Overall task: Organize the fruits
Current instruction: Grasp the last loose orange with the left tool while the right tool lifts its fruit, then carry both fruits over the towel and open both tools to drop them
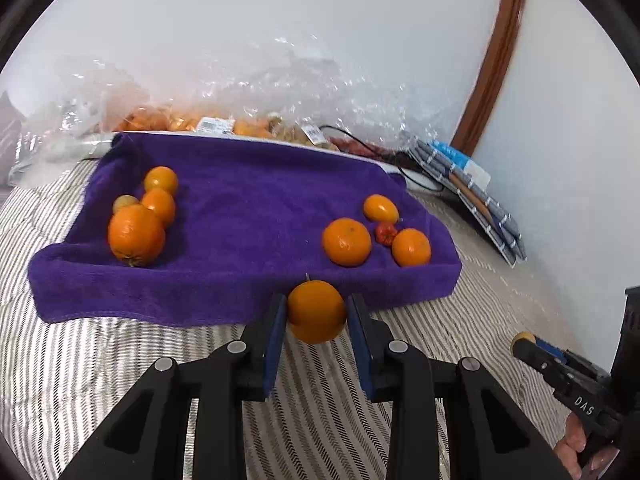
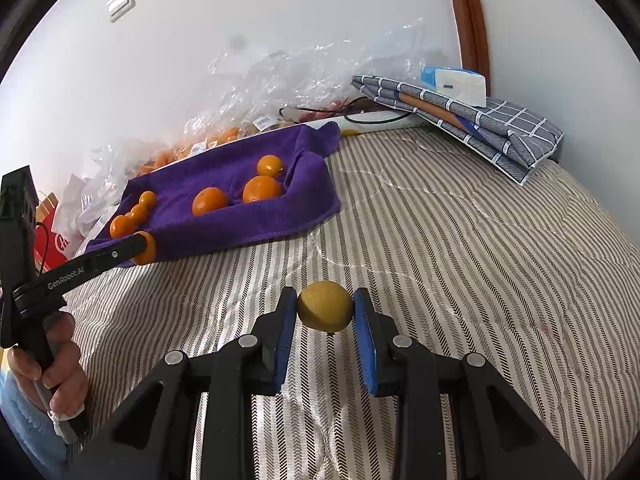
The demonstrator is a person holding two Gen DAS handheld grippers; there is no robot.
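Gleaming round orange [image 1: 316, 311], stem nub up

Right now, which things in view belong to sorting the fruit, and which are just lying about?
Job:
- orange in left gripper
- yellow fruit in right gripper
- purple towel
- loose oranges
- small red fruit

Lying about:
- plastic bags
- folded checked cloth
- black cable

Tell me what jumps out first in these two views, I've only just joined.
The purple towel on the striped bedding, with oranges grouped at its left and right. Up close, the left gripper is shut on an orange at the towel's near edge, and the right gripper is shut on a yellow fruit over the bedding.
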